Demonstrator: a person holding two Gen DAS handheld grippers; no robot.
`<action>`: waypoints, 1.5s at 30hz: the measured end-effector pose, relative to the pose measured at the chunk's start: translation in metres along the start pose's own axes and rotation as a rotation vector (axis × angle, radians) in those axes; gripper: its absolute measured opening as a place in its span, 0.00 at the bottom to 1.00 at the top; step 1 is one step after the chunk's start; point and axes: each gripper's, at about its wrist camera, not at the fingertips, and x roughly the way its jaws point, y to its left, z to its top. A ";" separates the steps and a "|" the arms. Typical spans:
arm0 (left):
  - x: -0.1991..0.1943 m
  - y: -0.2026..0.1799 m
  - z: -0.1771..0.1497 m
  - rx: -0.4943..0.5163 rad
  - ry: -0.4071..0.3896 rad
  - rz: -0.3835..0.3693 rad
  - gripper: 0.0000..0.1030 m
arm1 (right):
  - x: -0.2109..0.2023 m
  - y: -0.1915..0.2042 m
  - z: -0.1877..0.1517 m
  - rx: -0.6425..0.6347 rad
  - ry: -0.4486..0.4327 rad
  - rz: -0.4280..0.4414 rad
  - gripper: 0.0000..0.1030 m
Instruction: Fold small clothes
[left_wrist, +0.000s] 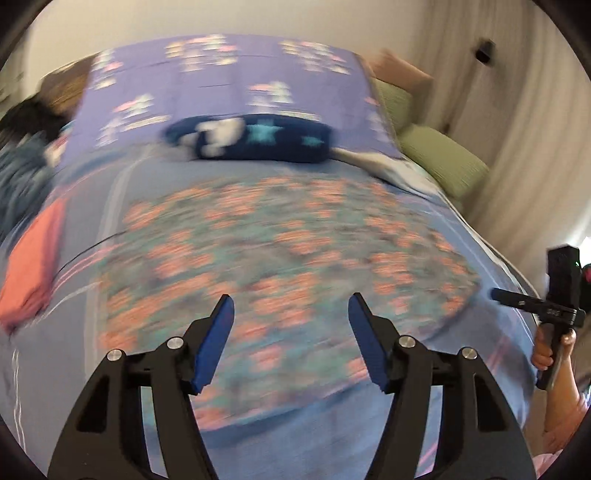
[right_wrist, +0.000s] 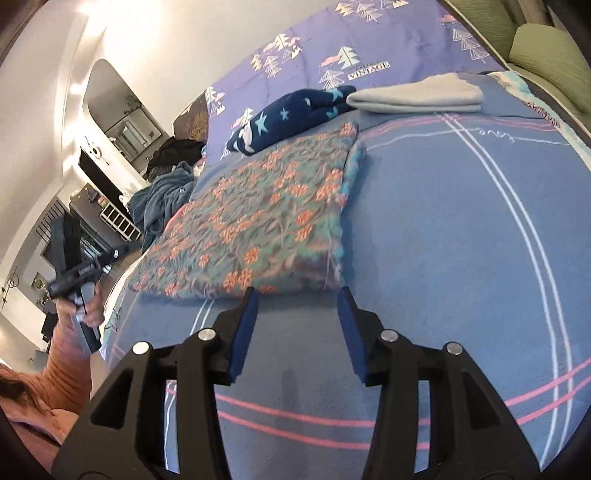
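A floral cloth with orange flowers on teal (left_wrist: 288, 258) lies flat on the blue bed cover; it also shows in the right wrist view (right_wrist: 255, 221), folded into a rectangle. My left gripper (left_wrist: 291, 306) is open and empty, held over the cloth's near part; the left wrist view is motion-blurred. My right gripper (right_wrist: 297, 299) is open and empty, just in front of the cloth's near right corner. The other hand-held gripper shows at the right edge of the left wrist view (left_wrist: 554, 299) and at the left of the right wrist view (right_wrist: 74, 273).
A navy star-print garment (right_wrist: 295, 110) lies beyond the cloth. A folded grey cloth (right_wrist: 417, 96) sits at the far right, a folded orange cloth (left_wrist: 33, 273) at the left. Green pillows (left_wrist: 443, 162) line the right side. Dark clothes (right_wrist: 162, 188) are heaped at the bed's left.
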 end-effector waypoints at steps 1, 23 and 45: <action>0.007 -0.014 0.007 0.023 0.007 -0.018 0.64 | 0.000 -0.002 -0.003 0.010 0.001 0.009 0.45; 0.255 -0.187 0.127 0.205 0.328 0.041 0.94 | 0.030 -0.038 0.029 0.012 0.061 0.161 0.55; 0.280 -0.193 0.135 0.240 0.405 0.174 0.27 | 0.005 -0.027 0.038 -0.069 0.096 0.209 0.05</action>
